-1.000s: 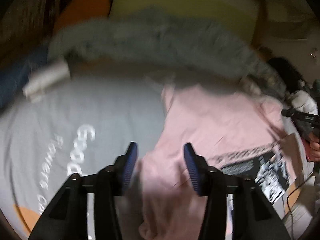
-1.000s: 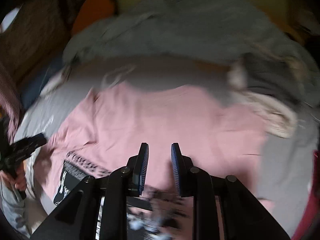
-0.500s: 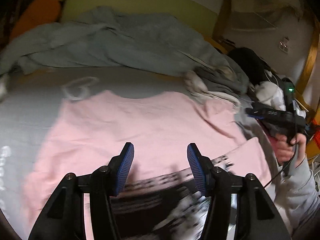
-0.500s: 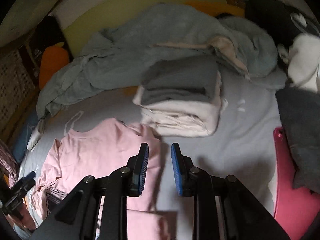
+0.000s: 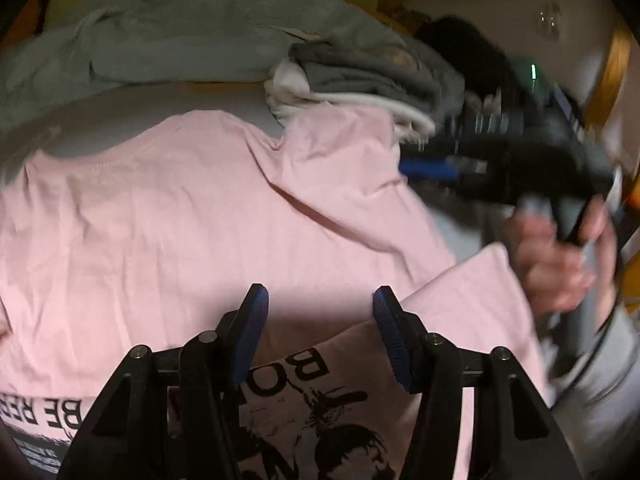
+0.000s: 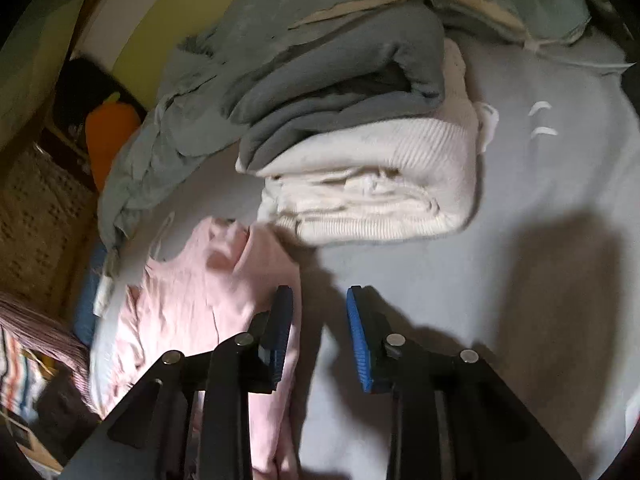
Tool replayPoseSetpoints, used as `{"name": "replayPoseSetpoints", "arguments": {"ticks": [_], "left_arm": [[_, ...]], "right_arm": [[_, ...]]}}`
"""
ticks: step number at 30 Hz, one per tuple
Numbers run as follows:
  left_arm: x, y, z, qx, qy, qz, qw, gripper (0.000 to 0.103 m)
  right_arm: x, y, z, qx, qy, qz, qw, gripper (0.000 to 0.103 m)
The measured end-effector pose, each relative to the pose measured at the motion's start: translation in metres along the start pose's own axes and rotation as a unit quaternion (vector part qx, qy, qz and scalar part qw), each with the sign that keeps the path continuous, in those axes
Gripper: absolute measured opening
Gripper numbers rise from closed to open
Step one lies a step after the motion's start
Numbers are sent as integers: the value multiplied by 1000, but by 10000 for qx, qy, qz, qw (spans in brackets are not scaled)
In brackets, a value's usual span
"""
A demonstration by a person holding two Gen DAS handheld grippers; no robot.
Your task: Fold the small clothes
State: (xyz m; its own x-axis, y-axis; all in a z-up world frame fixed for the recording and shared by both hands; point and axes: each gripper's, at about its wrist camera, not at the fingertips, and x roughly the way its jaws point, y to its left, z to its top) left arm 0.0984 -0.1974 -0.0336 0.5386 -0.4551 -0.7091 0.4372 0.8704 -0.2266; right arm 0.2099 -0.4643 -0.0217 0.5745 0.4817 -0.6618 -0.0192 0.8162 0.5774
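A pink T-shirt (image 5: 168, 216) lies back-up on the grey bed sheet, its bottom hem folded up so the black print (image 5: 320, 432) shows. My left gripper (image 5: 320, 304) is open and empty just above the folded hem. My right gripper (image 6: 318, 300) is open and empty, hovering over the shirt's right sleeve edge (image 6: 256, 264) and the sheet. In the left wrist view the right gripper (image 5: 428, 168) shows blurred at the shirt's right sleeve, held by a hand (image 5: 560, 264).
A folded stack, grey garment (image 6: 340, 80) on a cream knit (image 6: 372, 184), sits beyond the sleeve. A rumpled grey-blue blanket (image 5: 180, 28) lies along the yellow headboard. An orange cushion (image 6: 112, 136) is at the left bed edge.
The left gripper swung right across the shirt and closer to the folded hem. The right gripper moved right and nearer the folded stack, and opened wider.
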Motion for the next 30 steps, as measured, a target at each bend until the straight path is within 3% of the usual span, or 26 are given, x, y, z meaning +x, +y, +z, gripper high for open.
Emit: {"name": "replayPoseSetpoints", "arguments": {"ticks": [1,3,6,7,8,9,12,17,20,22,24,27,28,30], "left_arm": [[0,-5,1,111,-7,76,9999,54],[-2,-6,5,137,29,-78,9999,54],[-7,0,14,-194,-51,-504,9985,54],[-9,4,17,-345,-107,-641,9973,54],[-13,10,17,-477,-176,-710,9962,54],[-16,14,16,-565,-231,-685,9958,54],[-27,25,7,-726,-373,-487,9955,53],[-74,46,-16,-1132,-800,-595,9886,54],[-93,54,-23,-1178,-937,-627,9866,54],[-97,55,-25,-1055,-935,-415,9891,54],[-92,55,-25,-1042,-889,-241,9903,54],[-80,61,-27,-1208,-802,-323,9889,54],[-73,61,-28,-1238,-754,-294,9890,54],[-61,62,-32,-1268,-628,-228,9897,54]], "right_arm": [[0,-1,2,-8,19,168,9999,34],[1,0,5,-98,78,441,9989,52],[7,6,6,-384,124,336,9986,54],[9,9,6,-441,165,429,9980,40],[14,12,4,-463,292,657,9963,15],[18,15,2,-448,418,871,9943,6],[21,33,-8,-616,585,1145,9898,4],[22,82,-39,-1331,1168,1431,9737,4],[29,102,-61,-1741,1606,1373,9618,4],[34,110,-76,-1984,1838,1192,9553,4],[28,116,-82,-2279,1672,949,9545,4],[3,112,-73,-2351,1093,689,9633,5],[-6,105,-67,-2239,842,534,9695,9],[-18,91,-55,-1883,390,150,9812,34]]}}
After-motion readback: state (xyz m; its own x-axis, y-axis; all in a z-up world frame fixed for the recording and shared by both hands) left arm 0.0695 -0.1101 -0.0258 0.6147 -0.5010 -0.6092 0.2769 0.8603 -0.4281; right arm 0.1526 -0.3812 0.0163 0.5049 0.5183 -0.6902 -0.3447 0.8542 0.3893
